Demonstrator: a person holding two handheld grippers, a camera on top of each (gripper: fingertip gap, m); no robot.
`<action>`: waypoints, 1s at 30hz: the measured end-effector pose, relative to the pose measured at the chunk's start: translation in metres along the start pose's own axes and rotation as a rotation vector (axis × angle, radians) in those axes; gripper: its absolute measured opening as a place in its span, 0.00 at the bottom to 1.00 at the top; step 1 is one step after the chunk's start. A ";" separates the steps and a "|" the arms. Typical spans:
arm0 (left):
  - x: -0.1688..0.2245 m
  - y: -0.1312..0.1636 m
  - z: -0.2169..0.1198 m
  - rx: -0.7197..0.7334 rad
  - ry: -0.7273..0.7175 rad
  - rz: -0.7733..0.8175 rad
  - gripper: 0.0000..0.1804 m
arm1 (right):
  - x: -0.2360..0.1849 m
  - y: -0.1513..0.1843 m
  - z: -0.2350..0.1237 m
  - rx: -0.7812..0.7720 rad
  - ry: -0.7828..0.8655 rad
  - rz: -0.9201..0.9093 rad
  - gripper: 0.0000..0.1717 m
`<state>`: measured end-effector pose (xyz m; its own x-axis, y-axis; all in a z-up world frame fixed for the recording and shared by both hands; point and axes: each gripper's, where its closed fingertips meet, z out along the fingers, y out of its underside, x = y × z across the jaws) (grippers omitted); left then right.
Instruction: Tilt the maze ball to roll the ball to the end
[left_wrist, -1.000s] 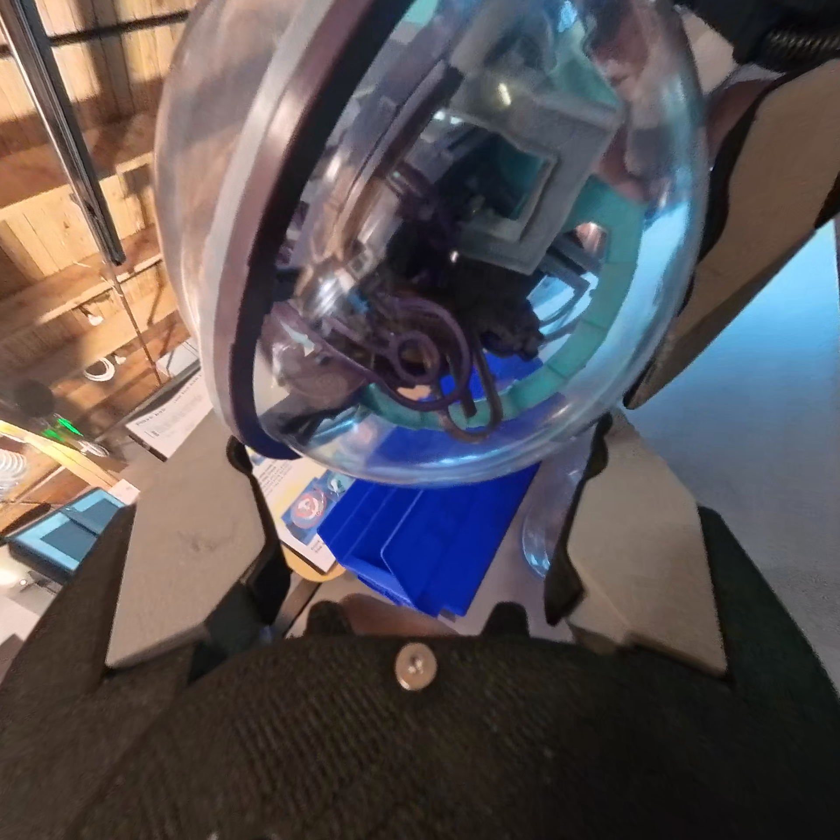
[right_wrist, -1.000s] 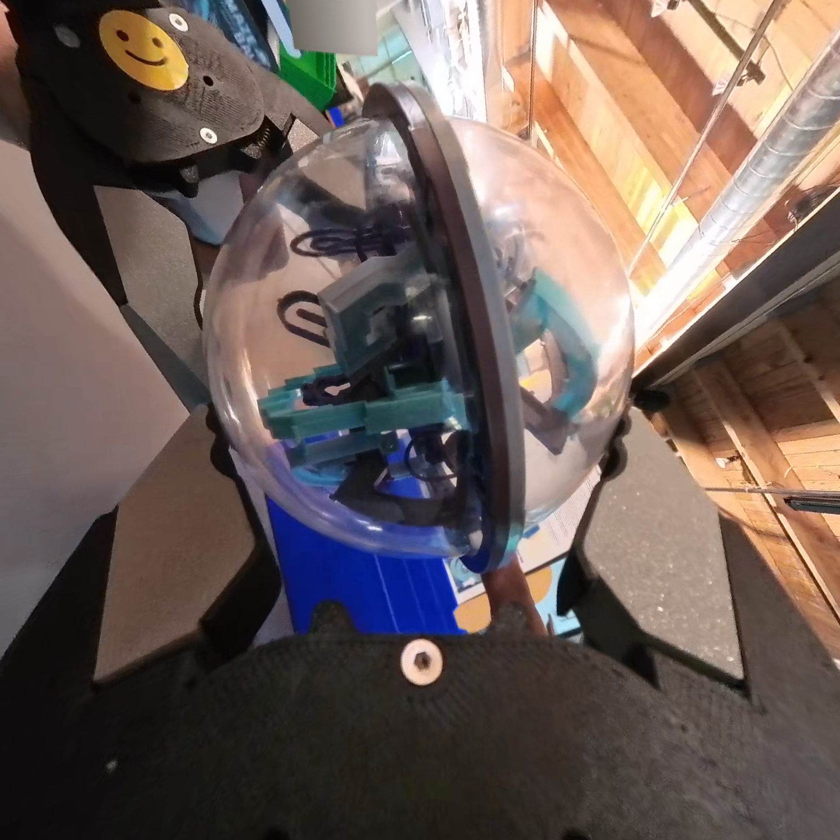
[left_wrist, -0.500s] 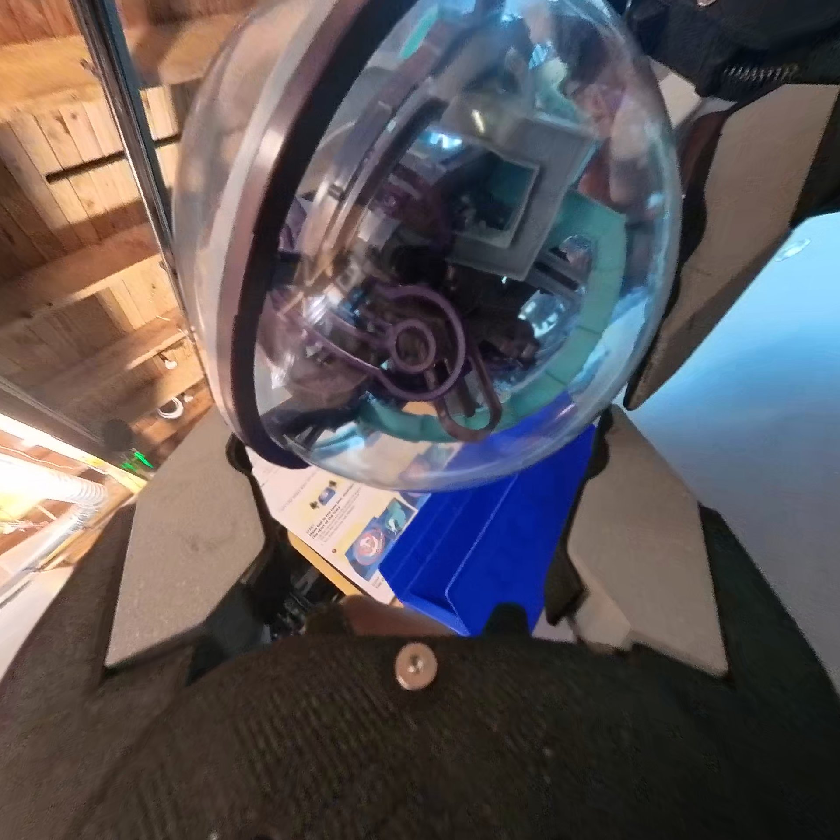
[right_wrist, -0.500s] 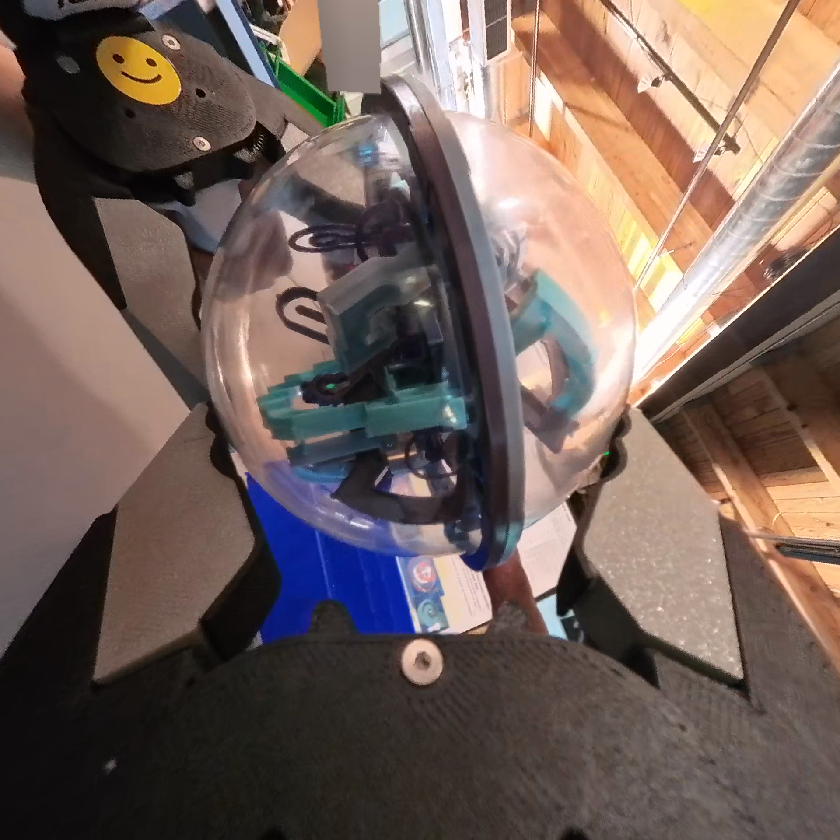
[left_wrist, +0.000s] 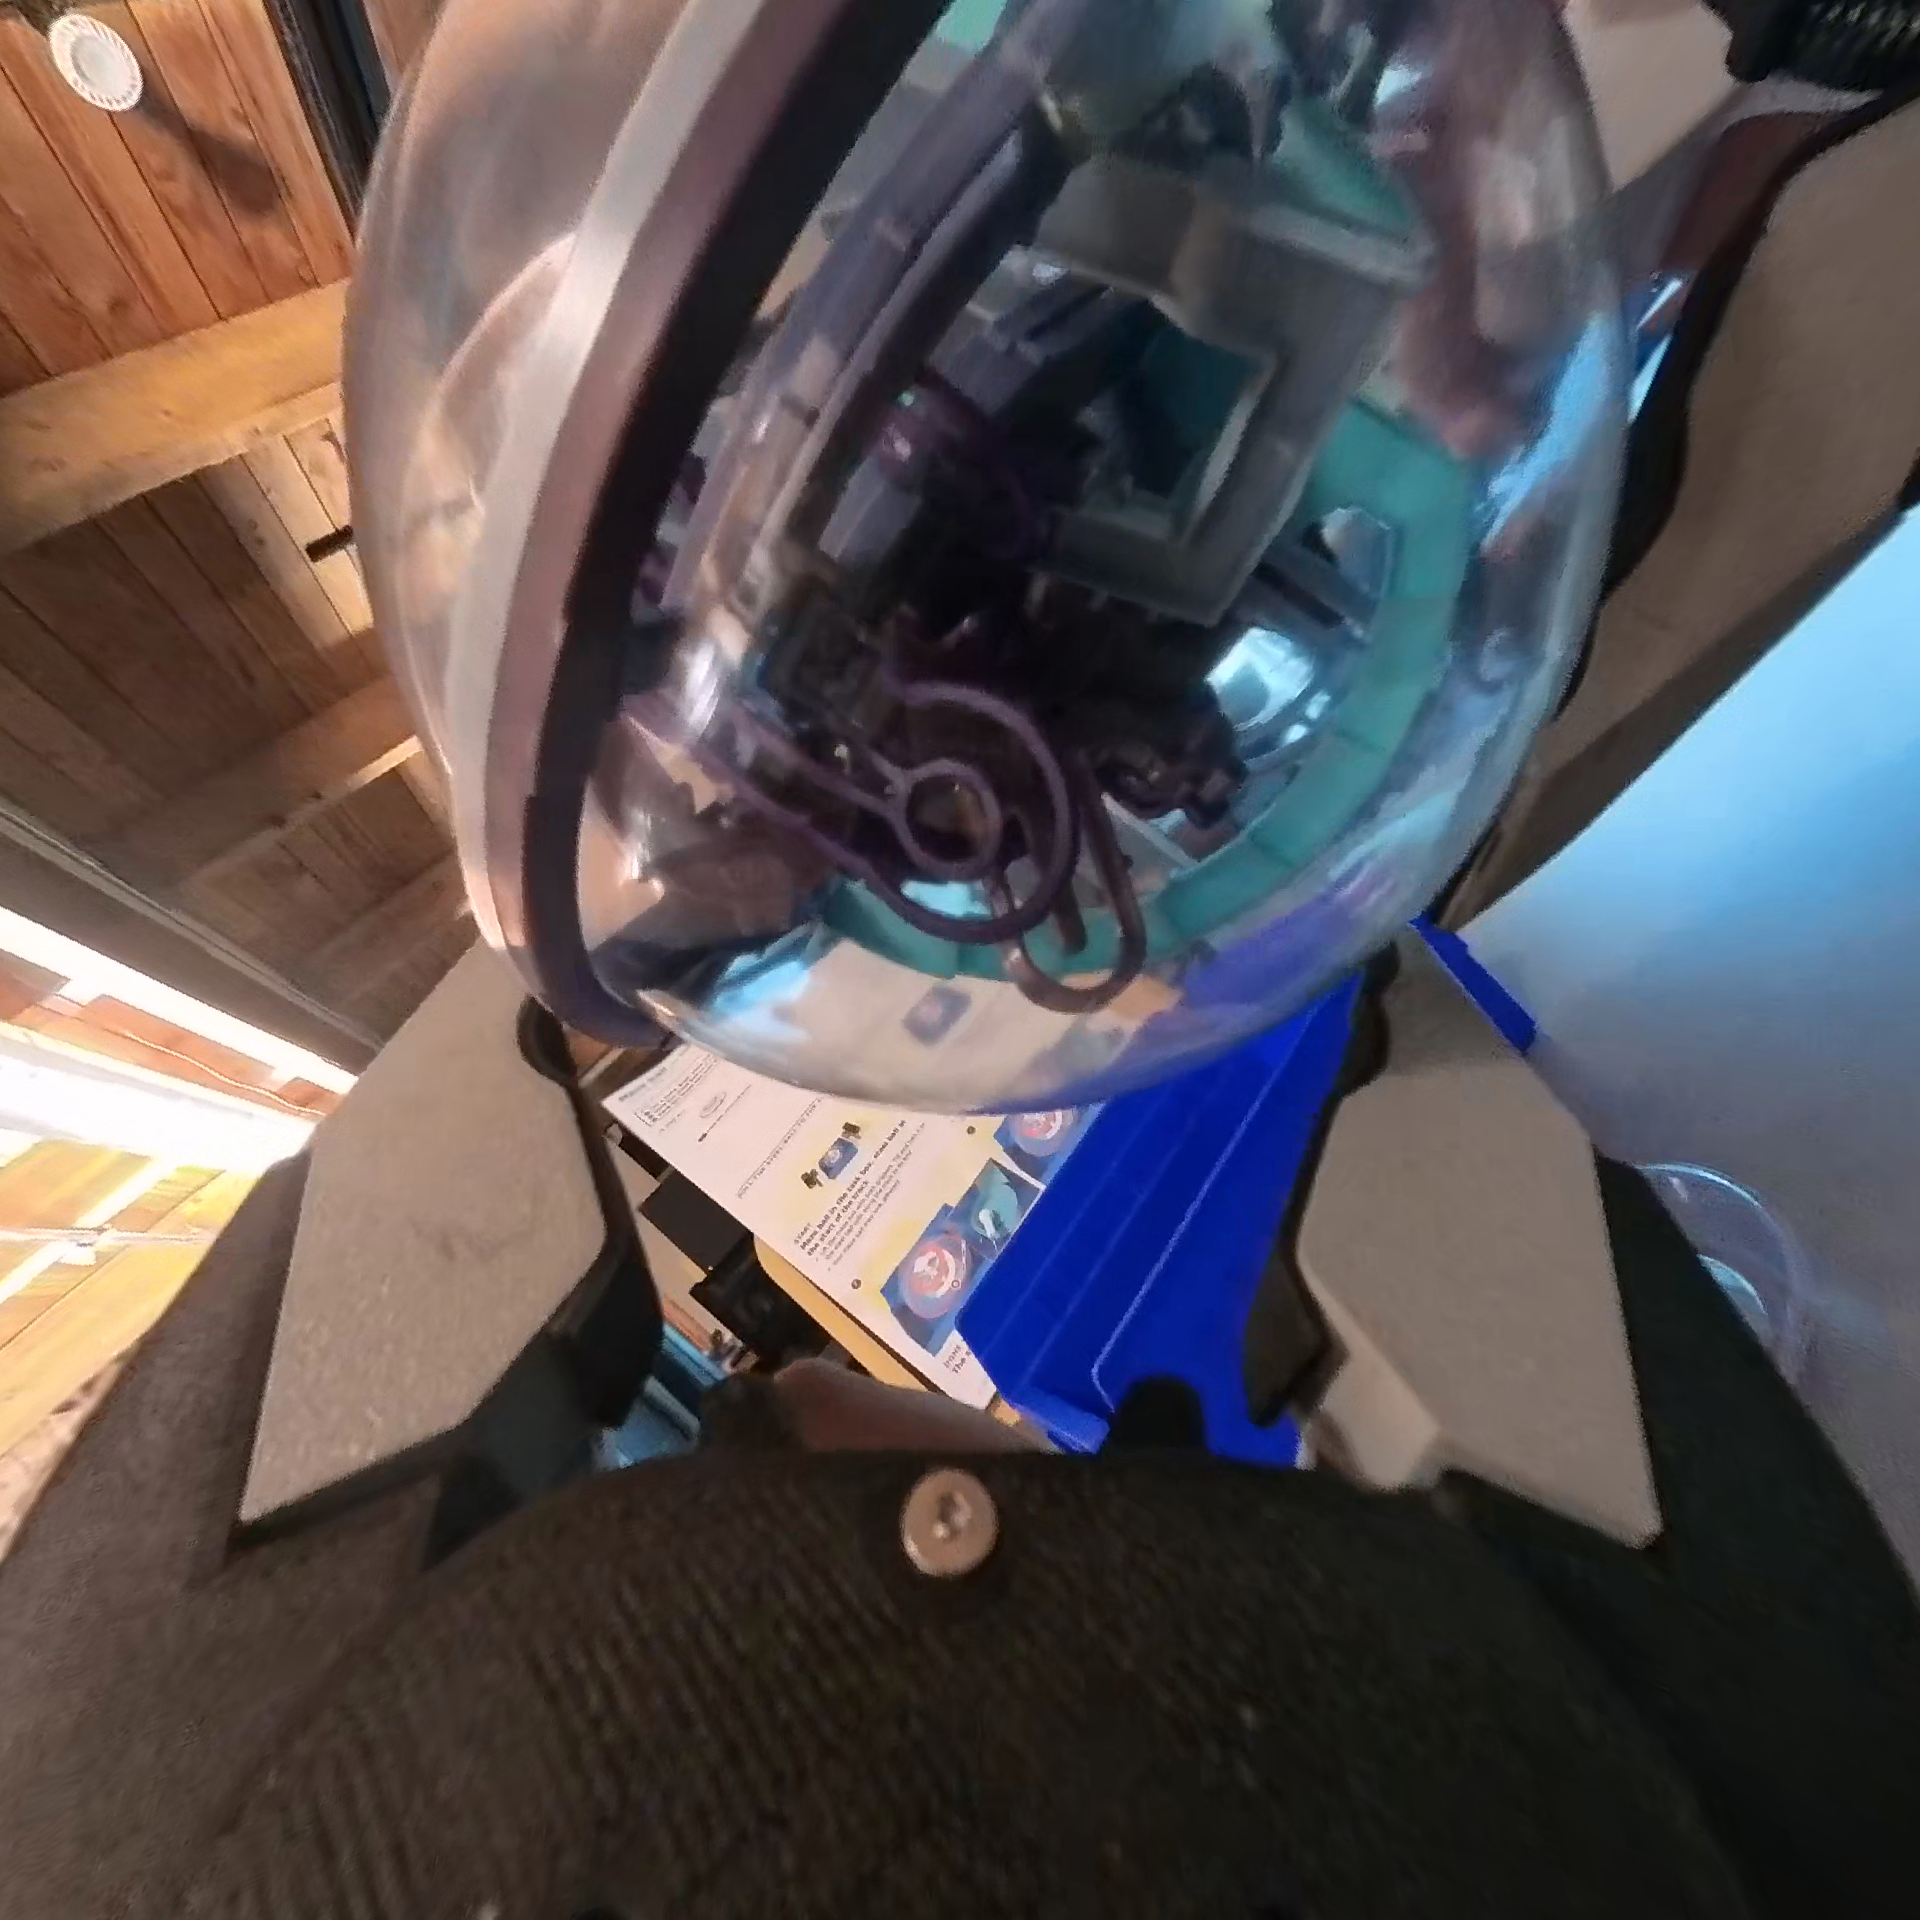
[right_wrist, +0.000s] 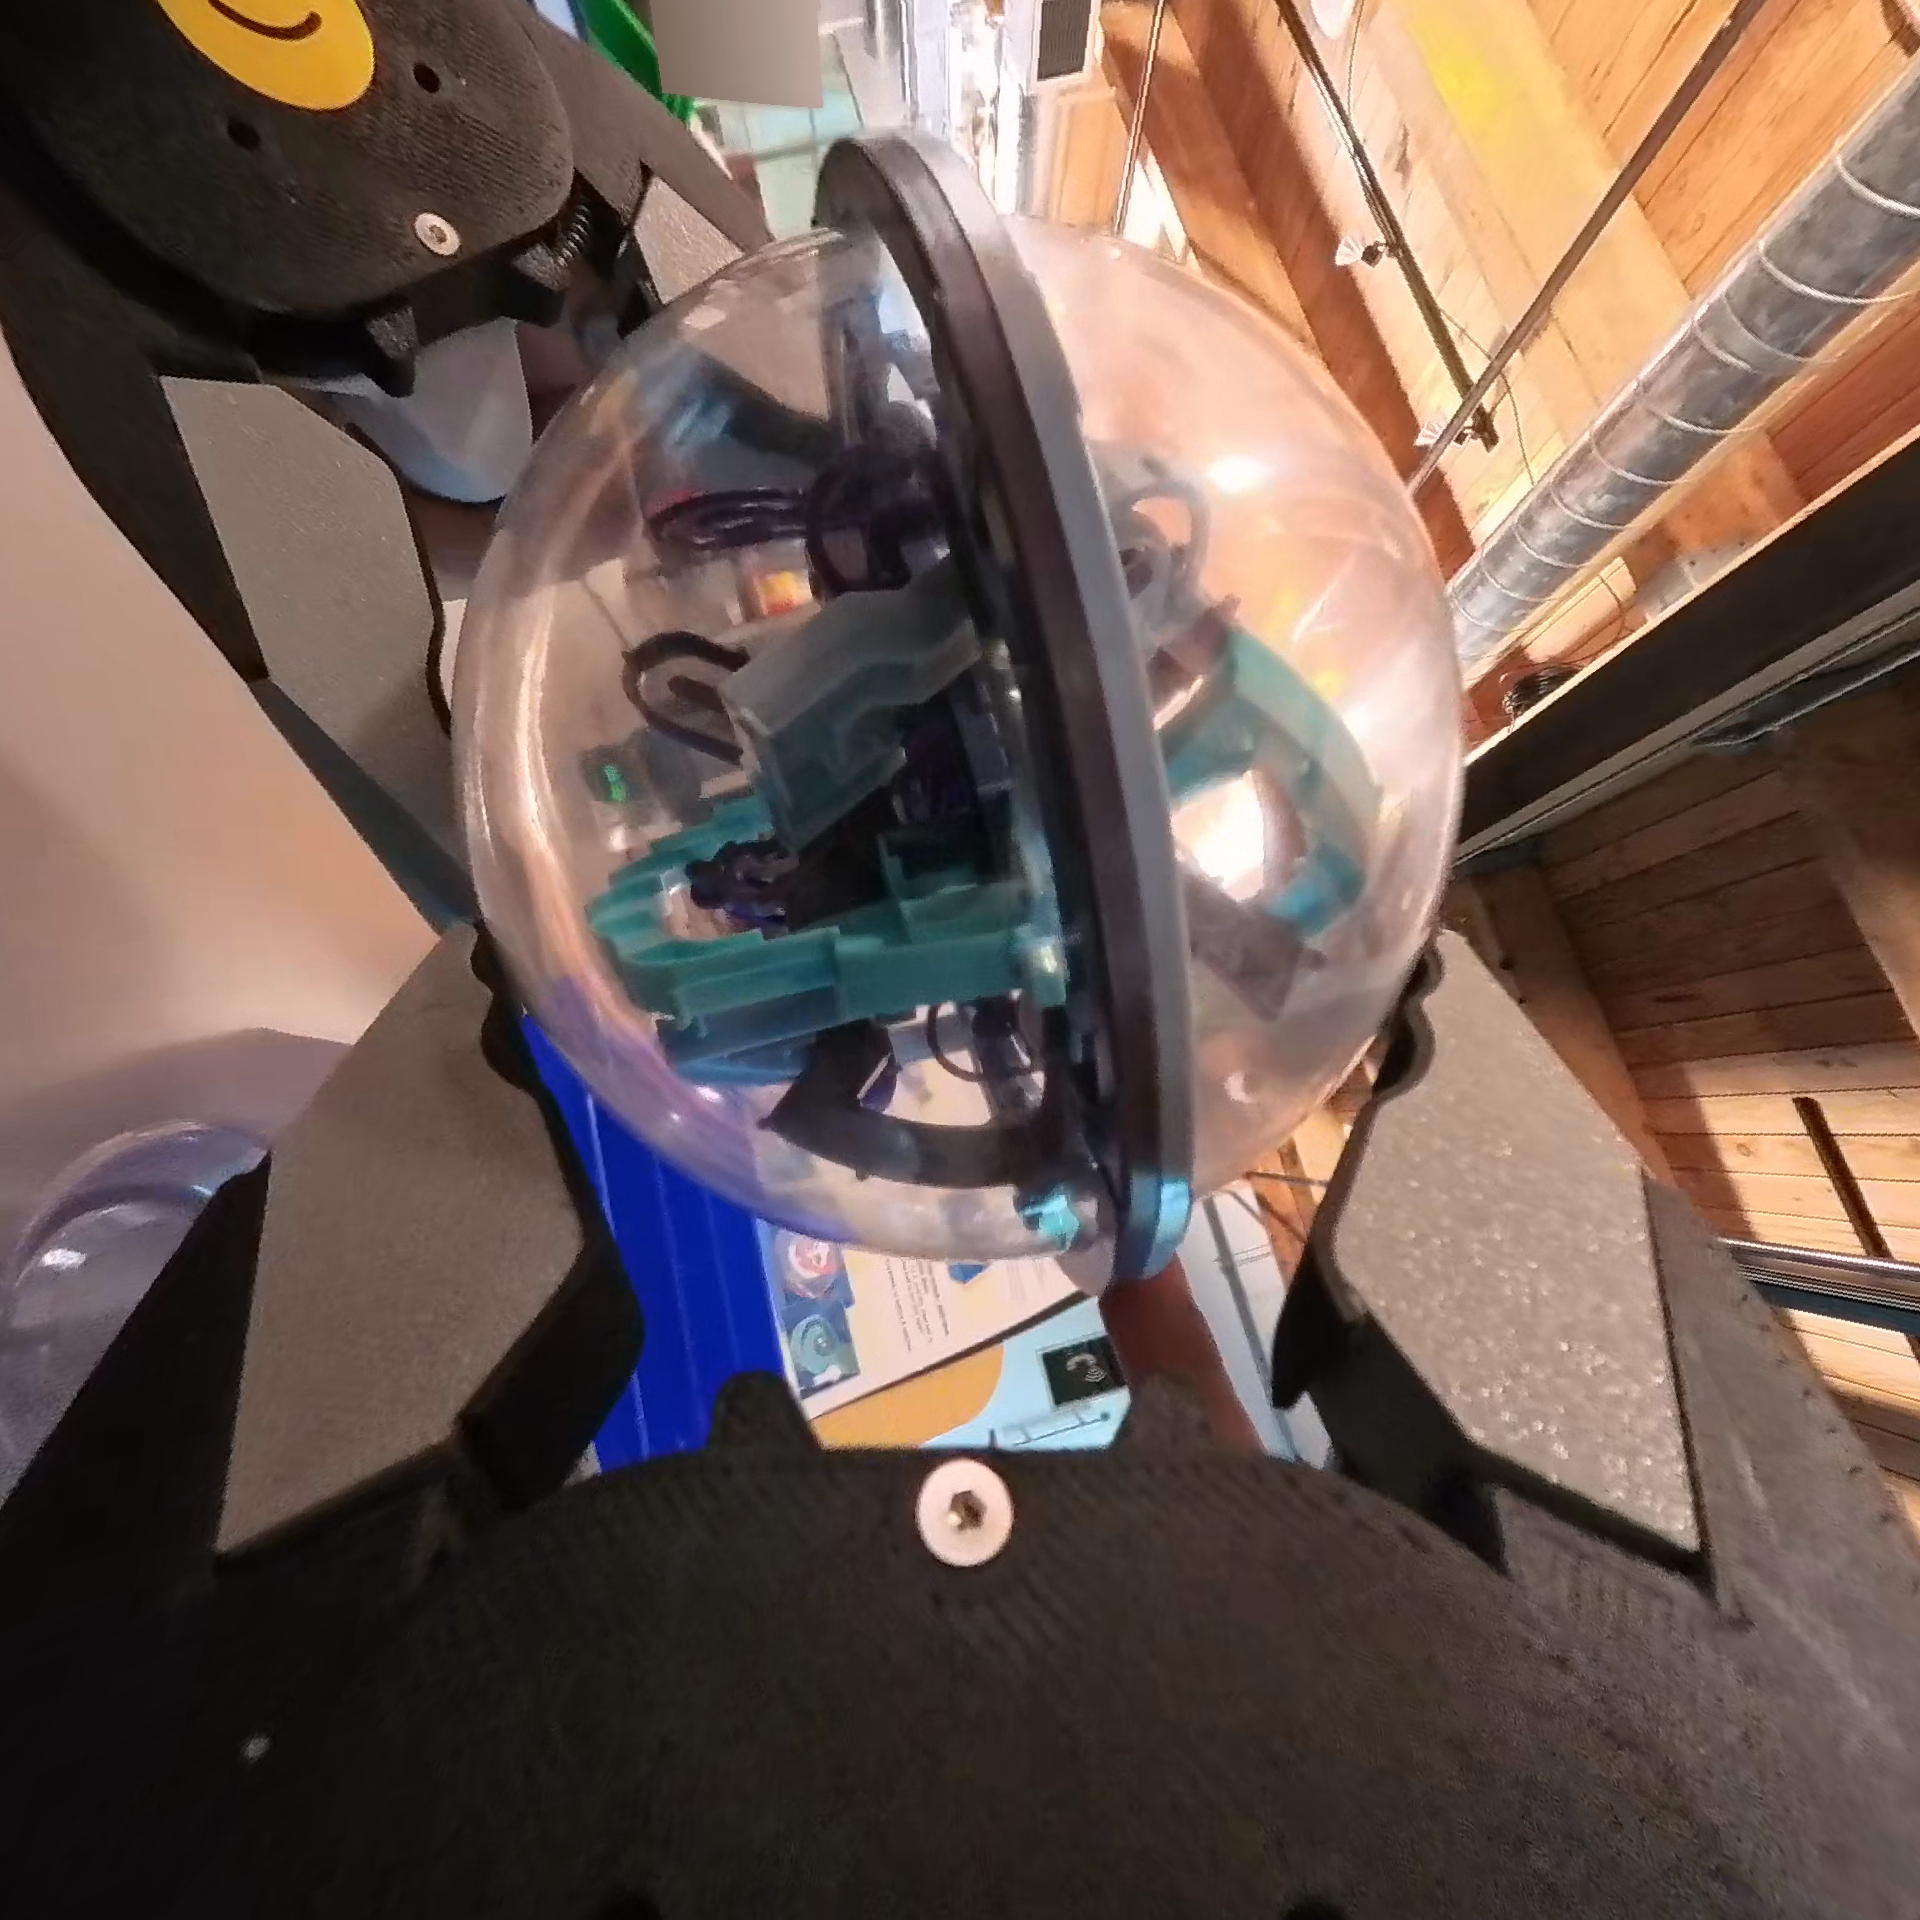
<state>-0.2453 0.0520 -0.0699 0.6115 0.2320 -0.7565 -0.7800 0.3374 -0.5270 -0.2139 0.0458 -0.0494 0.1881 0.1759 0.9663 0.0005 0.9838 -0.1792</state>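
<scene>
Both grippers, left gripper (left_wrist: 956, 1029) and right gripper (right_wrist: 956, 1039), are clamping the clear maze ball (right_wrist: 935, 727) between wide-spread fingers; slow, coordinated tilting is advisable, since the small ball is not discernible.

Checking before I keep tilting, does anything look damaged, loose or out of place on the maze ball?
Nothing stands out. The maze ball looks intact, its dark seam ring closed, cradled between the left gripper and right gripper.

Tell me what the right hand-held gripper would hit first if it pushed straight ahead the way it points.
The clear maze ball itself: it already sits between the right hand-held gripper fingers. Beyond it, up and to the left, is the left hand-held gripper, though depth there is unclear.
</scene>
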 end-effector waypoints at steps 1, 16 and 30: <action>0.002 0.002 0.001 -0.004 0.008 -0.008 0.81 | -0.001 0.002 0.000 -0.001 -0.002 0.005 0.92; -0.010 -0.018 0.009 -0.045 0.020 0.005 0.81 | 0.021 0.000 -0.002 0.037 -0.031 0.084 0.92; -0.050 -0.064 0.022 -0.030 0.039 0.038 0.81 | 0.076 -0.023 -0.004 0.072 -0.005 0.104 0.92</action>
<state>-0.2233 0.0388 0.0096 0.5762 0.2078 -0.7904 -0.8065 0.3012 -0.5088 -0.1954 0.0362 0.0278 0.1787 0.2776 0.9439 -0.0895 0.9600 -0.2653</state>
